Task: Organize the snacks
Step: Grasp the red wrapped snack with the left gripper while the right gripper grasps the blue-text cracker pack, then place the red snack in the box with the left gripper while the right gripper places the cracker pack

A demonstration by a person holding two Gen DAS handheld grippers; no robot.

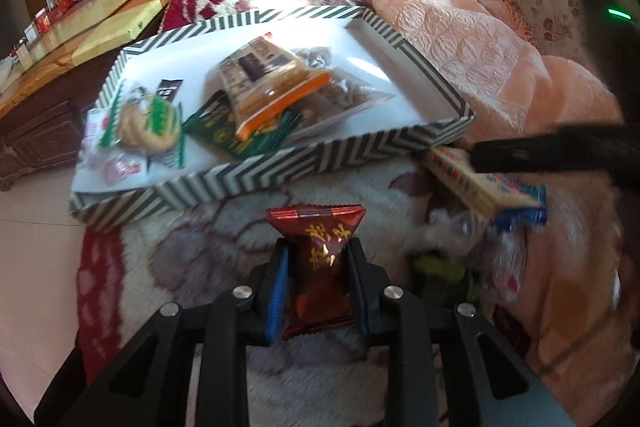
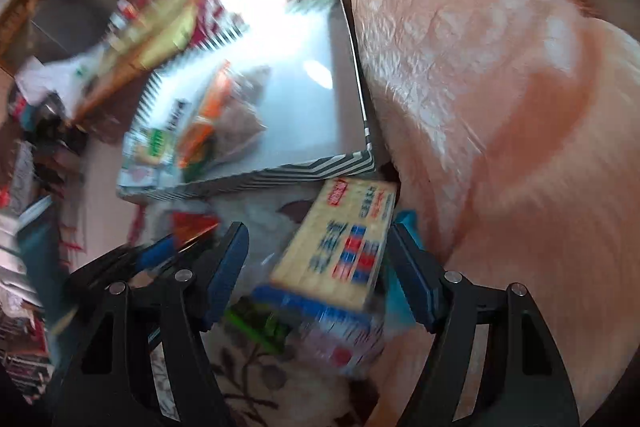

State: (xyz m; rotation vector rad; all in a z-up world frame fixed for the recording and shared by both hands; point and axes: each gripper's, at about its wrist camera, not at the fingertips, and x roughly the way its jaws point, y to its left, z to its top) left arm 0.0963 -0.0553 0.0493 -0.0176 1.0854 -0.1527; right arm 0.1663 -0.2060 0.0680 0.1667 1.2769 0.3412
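My left gripper (image 1: 318, 255) is shut on a dark red snack packet (image 1: 320, 267) and holds it above the flowered blanket, just in front of the striped tray (image 1: 256, 175). The tray holds several snacks: a cookie pack (image 1: 148, 123), a green packet (image 1: 224, 131) and an orange-edged packet (image 1: 272, 87). My right gripper (image 2: 318, 247) is open, its fingers on either side of a long yellow cracker pack (image 2: 344, 243) lying by the tray's (image 2: 304, 171) near right corner. That pack also shows in the left wrist view (image 1: 480, 183), under a black finger (image 1: 540, 151).
A small pile of loose snacks, with a green one (image 2: 260, 323) and a red-and-white one (image 2: 340, 343), lies under the cracker pack. A peach quilt (image 1: 480, 47) rises right of the tray. The floor and wooden furniture (image 1: 40, 131) lie to the left.
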